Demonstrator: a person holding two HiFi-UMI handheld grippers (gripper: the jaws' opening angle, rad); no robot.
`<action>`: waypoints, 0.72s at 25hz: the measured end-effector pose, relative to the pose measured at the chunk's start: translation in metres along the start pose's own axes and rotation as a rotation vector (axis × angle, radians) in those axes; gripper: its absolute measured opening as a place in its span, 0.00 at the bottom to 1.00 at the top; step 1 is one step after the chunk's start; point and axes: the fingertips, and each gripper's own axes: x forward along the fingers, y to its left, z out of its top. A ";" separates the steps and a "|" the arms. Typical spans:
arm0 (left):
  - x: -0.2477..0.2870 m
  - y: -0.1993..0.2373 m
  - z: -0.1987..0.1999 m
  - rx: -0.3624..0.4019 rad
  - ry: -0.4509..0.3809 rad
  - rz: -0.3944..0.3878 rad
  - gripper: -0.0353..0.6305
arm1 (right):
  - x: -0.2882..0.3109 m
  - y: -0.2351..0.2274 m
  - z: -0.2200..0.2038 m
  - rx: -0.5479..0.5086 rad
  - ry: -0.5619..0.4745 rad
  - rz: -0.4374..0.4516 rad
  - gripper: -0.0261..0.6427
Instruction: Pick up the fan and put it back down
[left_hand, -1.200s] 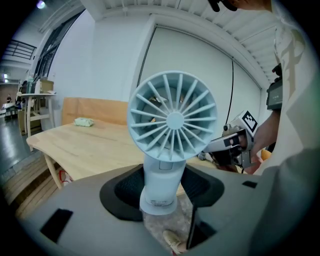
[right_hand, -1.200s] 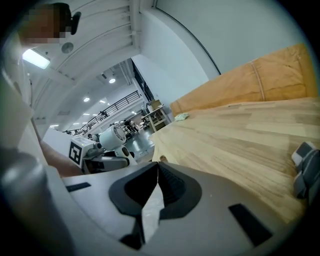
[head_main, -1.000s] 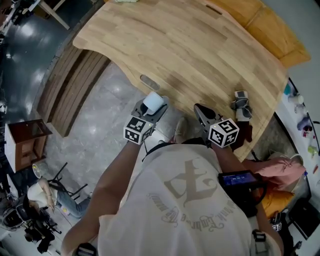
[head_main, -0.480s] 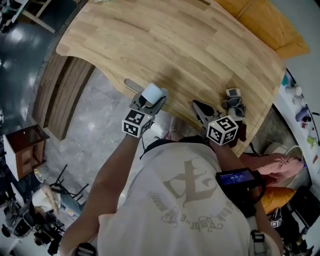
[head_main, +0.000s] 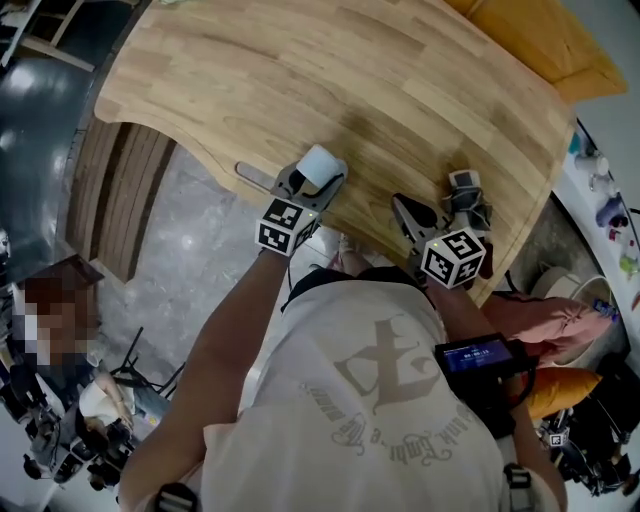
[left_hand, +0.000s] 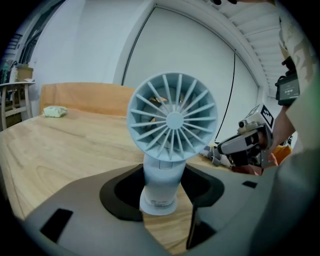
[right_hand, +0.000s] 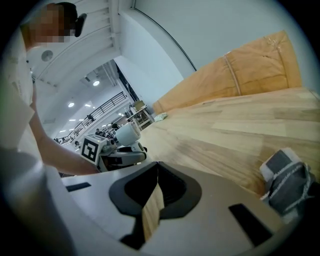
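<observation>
A person's left gripper (head_main: 308, 185) pinches the stem of a small pale blue-grey plastic fan (left_hand: 172, 120) with a round, radial-spoked head, holding it upright at the near edge of a broad light wooden table (head_main: 350, 70), low and centre in the head view. In the left gripper view the dark jaw pads press on both sides of the stem just above its flared round base, and the fan head rises over the jaws in the middle of the frame. Wood grain shows beneath the base, but whether the base touches the tabletop cannot be told. The right gripper (head_main: 408, 212) hangs to the right of the fan and apart from it, its jaws pressed together on nothing, with only a sliver of table showing between them in its own view. A small grey-and-white bundle (head_main: 467, 195), too indistinct to identify, lies on the table just beyond the right gripper, towards the right edge of the frame. With the fan gripped and poised at the table, the pick-up appears done and the put-down appears to be the step in hand. The next move calls for settling the base flat on the wood well inside the table edge, then spreading the left jaws and drawing straight back. A nudge to the stem could topple the top-heavy fan.
</observation>
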 end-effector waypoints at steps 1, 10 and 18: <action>0.005 0.000 0.000 0.001 0.004 -0.004 0.41 | 0.000 -0.002 0.000 0.005 -0.002 -0.004 0.06; 0.034 0.004 0.011 0.054 0.017 -0.013 0.41 | 0.006 -0.005 -0.001 0.013 0.013 -0.018 0.06; 0.049 0.006 0.018 0.100 0.017 0.006 0.41 | 0.011 -0.012 0.001 0.030 0.014 -0.035 0.06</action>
